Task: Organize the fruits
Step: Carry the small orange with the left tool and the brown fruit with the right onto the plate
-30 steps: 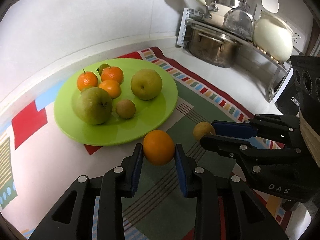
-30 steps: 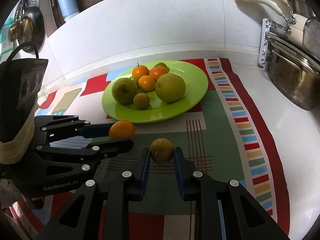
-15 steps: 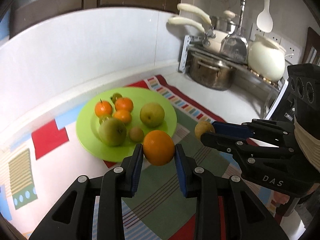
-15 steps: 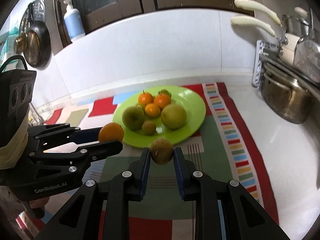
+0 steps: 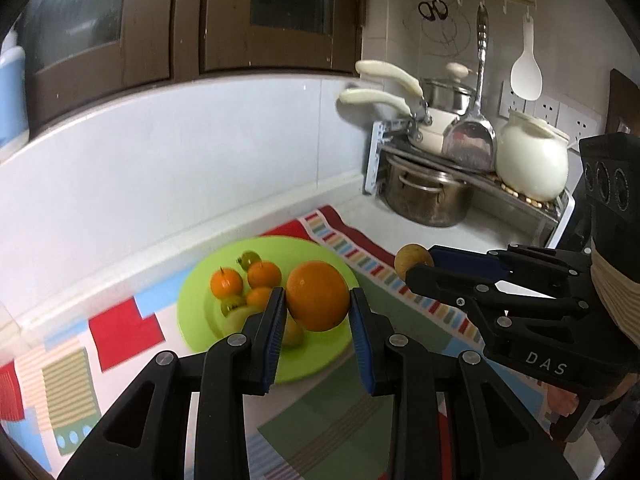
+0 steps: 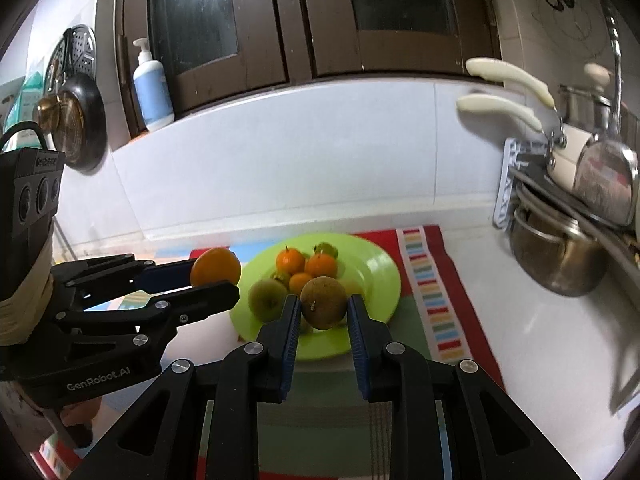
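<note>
My left gripper [image 5: 318, 300] is shut on an orange [image 5: 317, 295], held in the air in front of the green plate [image 5: 192, 304]. My right gripper [image 6: 323, 307] is shut on a small brown-yellow fruit [image 6: 323, 302], also lifted above the mat. Each gripper shows in the other's view: the right gripper [image 5: 416, 268] with its brown fruit [image 5: 412, 258], the left gripper [image 6: 218, 276] with its orange [image 6: 216, 266]. On the green plate [image 6: 380, 268] lie several small tangerines [image 6: 291, 260], a green apple [image 6: 267, 299] and other fruit, partly hidden behind the held fruits.
A colourful patterned mat [image 6: 430, 292] covers the white counter under the plate. At the right stand a steel pot [image 5: 426, 196], a dish rack with pans [image 5: 420, 128] and a white jar [image 5: 532, 160]. A white backsplash [image 6: 280, 176] rises behind. A soap bottle [image 6: 152, 92] sits on the ledge.
Both grippers have risen with their fruits and tilted up, so the plate now looks smaller and lower and the cabinets have come into view. Both grips stay unchanged.
</note>
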A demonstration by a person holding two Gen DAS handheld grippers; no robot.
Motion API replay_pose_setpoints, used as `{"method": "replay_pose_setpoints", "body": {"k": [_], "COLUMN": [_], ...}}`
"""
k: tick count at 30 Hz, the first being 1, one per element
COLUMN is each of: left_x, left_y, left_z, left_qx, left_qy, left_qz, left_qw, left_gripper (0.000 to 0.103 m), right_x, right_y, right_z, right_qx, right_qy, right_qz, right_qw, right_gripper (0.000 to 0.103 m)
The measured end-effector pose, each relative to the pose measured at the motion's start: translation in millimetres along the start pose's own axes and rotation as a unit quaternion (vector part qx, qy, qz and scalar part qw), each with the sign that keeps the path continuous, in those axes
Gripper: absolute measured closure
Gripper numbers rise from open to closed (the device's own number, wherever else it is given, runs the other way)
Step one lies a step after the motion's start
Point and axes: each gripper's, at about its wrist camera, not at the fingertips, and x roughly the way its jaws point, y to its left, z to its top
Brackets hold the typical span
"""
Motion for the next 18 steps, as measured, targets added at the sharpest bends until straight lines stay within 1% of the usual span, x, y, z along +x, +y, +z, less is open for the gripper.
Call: {"method": "replay_pose_setpoints", "body": {"k": [5, 9, 14, 18], "left_x": [6, 19, 42, 64], "left_y": [0, 4, 15, 20], "left_z": [11, 20, 26, 27], "left_qx": [0.007, 0.005, -0.005, -0.013], "left_qy": [-0.010, -0.010, 0.001, 0.018], "left_qz": [0.004, 0.003, -0.003, -0.008], "left_qw": [0.9999, 0.9999, 1.0000, 0.9997], "left_gripper": [0.071, 0.071, 0.071, 0.071], "right_x": [4, 12, 29, 48], "right_y": [-4, -11, -18, -22], "right_z": [14, 24, 33, 36], "right_qx": [-0.005, -0.005, -0.005, -0.004], "right_qy": [-0.014, -0.020, -0.021, -0.010], "right_qz": [-0.006, -0.010, -0.012, -0.006], "right_qw": [1.000, 1.000, 1.000, 1.000], "right_gripper": [0.078, 0.078, 0.078, 0.078]}}
